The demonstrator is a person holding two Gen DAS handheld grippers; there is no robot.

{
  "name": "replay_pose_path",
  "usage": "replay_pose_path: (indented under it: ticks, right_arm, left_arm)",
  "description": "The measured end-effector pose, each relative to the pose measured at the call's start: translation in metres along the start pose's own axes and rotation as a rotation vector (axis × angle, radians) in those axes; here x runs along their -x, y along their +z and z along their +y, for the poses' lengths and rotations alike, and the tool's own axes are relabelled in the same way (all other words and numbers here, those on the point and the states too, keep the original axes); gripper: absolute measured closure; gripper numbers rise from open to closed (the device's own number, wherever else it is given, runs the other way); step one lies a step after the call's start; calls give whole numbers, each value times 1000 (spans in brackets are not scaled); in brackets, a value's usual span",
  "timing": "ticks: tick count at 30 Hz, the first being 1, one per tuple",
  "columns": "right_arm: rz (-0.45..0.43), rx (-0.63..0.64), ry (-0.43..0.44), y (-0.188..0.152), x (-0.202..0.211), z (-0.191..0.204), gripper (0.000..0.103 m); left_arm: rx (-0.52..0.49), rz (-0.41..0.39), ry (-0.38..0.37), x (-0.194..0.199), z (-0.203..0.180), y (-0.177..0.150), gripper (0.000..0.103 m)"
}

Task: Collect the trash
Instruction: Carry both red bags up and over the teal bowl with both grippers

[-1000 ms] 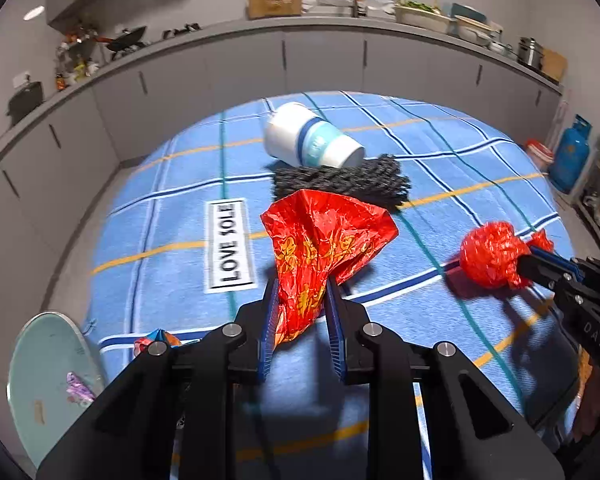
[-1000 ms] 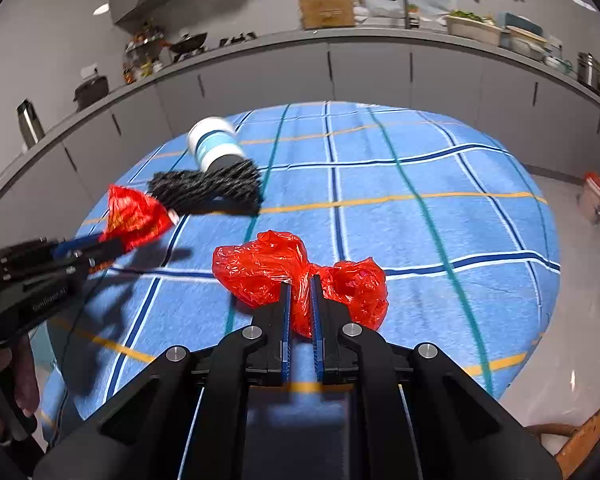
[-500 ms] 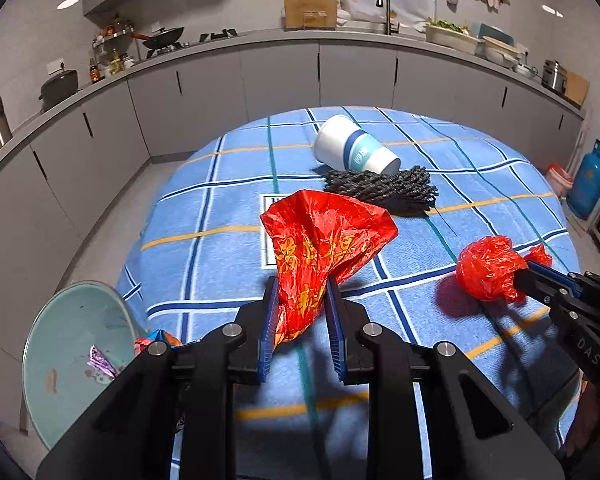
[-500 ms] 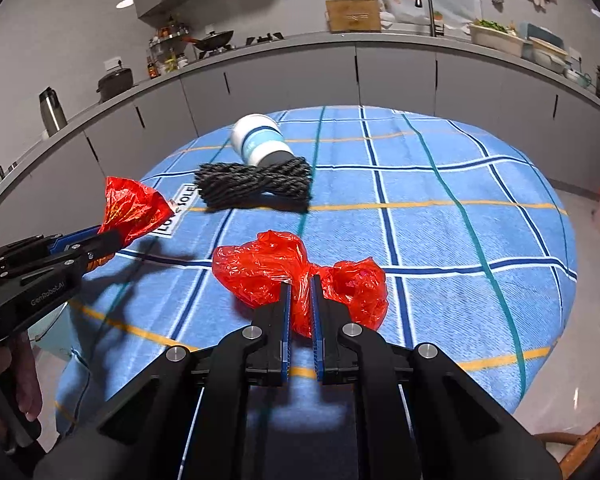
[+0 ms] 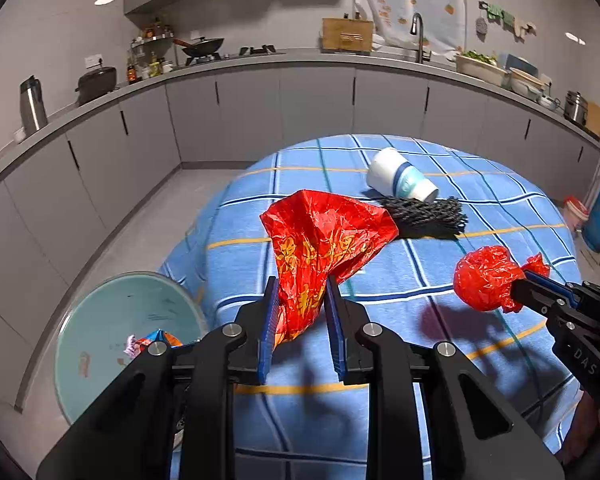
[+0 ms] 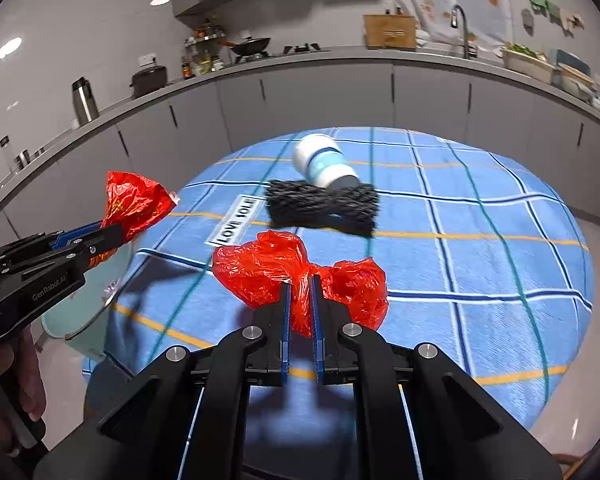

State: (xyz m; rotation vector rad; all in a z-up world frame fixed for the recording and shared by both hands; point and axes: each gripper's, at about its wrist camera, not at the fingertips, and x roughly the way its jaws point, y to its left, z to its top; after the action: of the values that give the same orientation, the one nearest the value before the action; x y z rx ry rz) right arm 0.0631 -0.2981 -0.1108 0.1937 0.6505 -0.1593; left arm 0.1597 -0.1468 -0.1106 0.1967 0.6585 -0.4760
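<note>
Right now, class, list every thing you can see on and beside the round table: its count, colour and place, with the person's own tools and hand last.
Printed red plastic wrapper: 1, red with gold print, clamped in the left gripper, held off the table.
Plain red plastic bag: 1, red, pinched in the right gripper, held off the table.
Paper cup: 1, white with a blue band, lying on its side at the far part of the table.
Black net bundle: 1, black, on the cloth against the cup.
Checked tablecloth: 1, blue with white, yellow and green lines, covering the round table.
Round bin: 1, pale green, on the floor left of the table, scraps inside.
Left gripper: 1, black with blue pads.
Right gripper: 1, black with blue pads.
Hand: 1, holding the left gripper's handle.
</note>
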Motion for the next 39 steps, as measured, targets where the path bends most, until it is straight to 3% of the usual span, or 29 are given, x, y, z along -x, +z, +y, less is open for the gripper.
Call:
replay_pose_path:
  ticks: [21,39]
  right_arm:
    - [-46,124,161,36,-5,85,93]
    - [-64,182,229,49,-11,127,93]
  left_arm:
    - [103,-26,122,28,74,-8,80]
    - [189,-33,212,40,123,-19,80]
